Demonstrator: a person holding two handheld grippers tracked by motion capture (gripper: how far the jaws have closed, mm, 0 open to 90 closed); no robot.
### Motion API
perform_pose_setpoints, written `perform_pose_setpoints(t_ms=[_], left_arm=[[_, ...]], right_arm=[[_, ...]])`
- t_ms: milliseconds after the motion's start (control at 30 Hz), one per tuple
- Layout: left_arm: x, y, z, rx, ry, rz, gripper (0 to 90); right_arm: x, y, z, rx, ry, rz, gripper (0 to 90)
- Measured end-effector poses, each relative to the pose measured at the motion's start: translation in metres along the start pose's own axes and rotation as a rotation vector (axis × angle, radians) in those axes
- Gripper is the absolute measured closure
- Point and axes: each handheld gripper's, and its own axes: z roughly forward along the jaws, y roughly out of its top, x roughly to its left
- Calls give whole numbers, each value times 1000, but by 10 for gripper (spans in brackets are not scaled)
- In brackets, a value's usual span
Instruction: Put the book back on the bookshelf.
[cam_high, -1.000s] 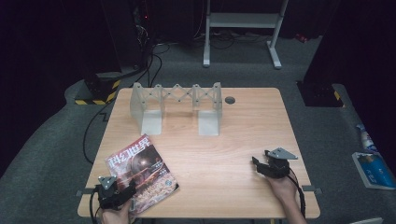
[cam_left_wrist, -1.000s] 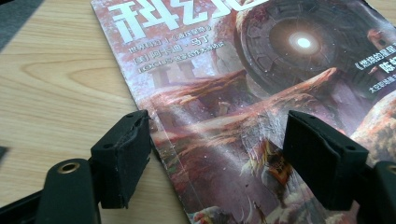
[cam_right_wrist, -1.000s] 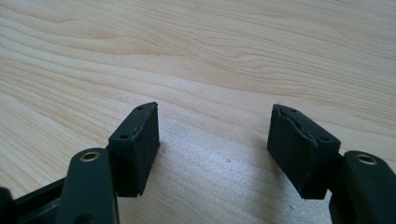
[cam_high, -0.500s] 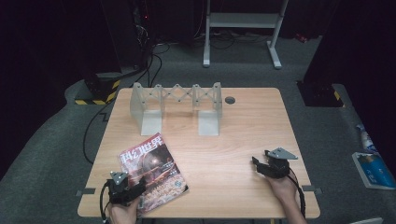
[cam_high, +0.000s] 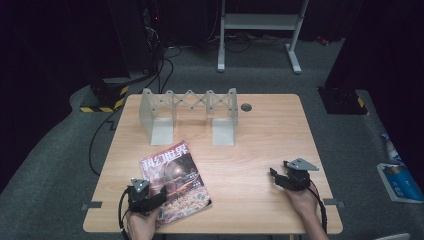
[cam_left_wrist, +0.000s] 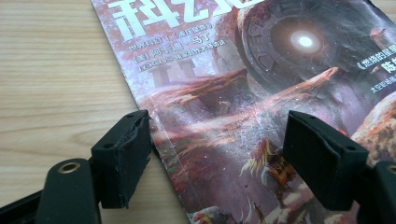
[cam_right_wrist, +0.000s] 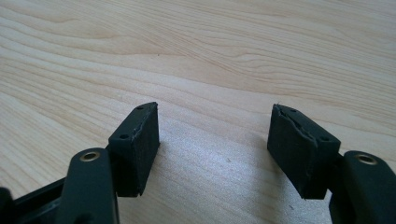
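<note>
Our left gripper (cam_left_wrist: 215, 154) jaws open over the magazine (cam_left_wrist: 261, 107) near left, touching its cover, our right gripper (cam_right_wrist: 215, 154) open over bare table (cam_right_wrist: 233, 56).

- Left tongs (cam_high: 159, 196) rest on the near-left part of the table (cam_high: 260, 125), jaws spread, at the near left corner of the magazine (cam_high: 175, 184).
- Magazine lies flat, cover up, skewed, running from the left tongs away toward the far side.
- Right tongs (cam_high: 276, 177) sit on bare wood well to the right of the left tongs, jaws apart, nothing between them.
- Grey folding rack (cam_high: 189, 115) stands upright beyond the magazine, far from both tongs.
- Small dark disc (cam_high: 246, 107) lies just right of the rack.
</note>
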Motion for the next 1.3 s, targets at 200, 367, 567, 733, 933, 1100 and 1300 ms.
perform_pose_setpoints(t_ms=[200,367,567,733,933,1100,1300], left_arm=[[-11,4,5,1,-22,20,238],[-18,6,9,0,-39,35,238],[-25,9,12,3,-57,60,238],[-33,10,14,6,-74,70,238],[-41,12,17,2,-90,86,238],[-47,13,19,1,-106,102,238],[-54,13,20,1,-115,112,238]], right_arm=[[0,0,0,2,1,1,340],[0,0,0,2,1,-2,340],[0,0,0,4,2,-2,341],[0,1,0,6,3,-2,340],[-1,1,0,7,4,-5,341],[-1,1,0,9,4,-5,343],[-1,1,0,9,4,-8,343]])
